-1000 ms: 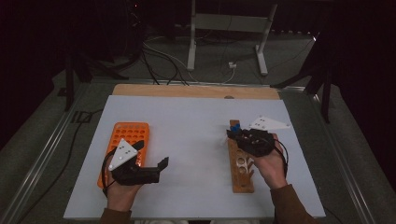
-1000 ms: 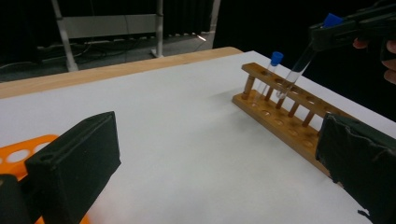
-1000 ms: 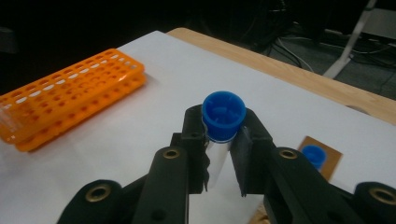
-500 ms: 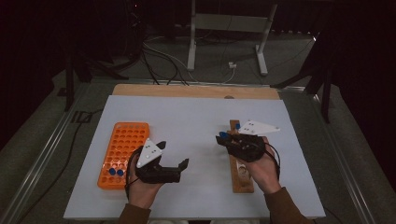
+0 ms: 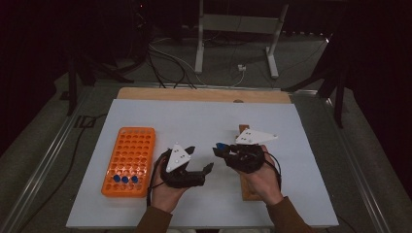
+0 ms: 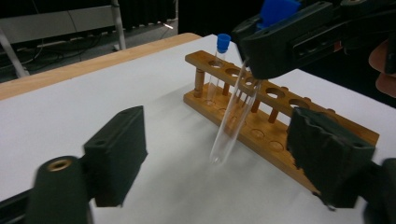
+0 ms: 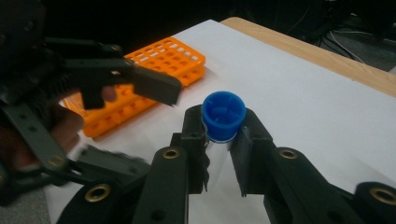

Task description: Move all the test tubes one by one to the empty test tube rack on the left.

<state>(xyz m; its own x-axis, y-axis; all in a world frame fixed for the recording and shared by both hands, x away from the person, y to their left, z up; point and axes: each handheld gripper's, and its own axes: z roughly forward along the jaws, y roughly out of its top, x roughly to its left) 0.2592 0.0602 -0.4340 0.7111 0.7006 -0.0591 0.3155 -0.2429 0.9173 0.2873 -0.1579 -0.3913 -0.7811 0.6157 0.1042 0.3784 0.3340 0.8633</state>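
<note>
Clamping the clear, blue-capped glass test tube [image 6: 233,112] just under its cap, left of the wooden tube rack [image 6: 280,121], the right gripper [image 7: 223,140] holds a light, slippery, fragile item; the left gripper [image 6: 224,158], jaws just closing, remains clear of its lower body.

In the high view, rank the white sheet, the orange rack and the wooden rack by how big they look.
1. White sheet, by far the largest.
2. Orange rack.
3. Wooden rack, a narrow strip partly hidden under the right hand, so its true size is unsure.
</note>
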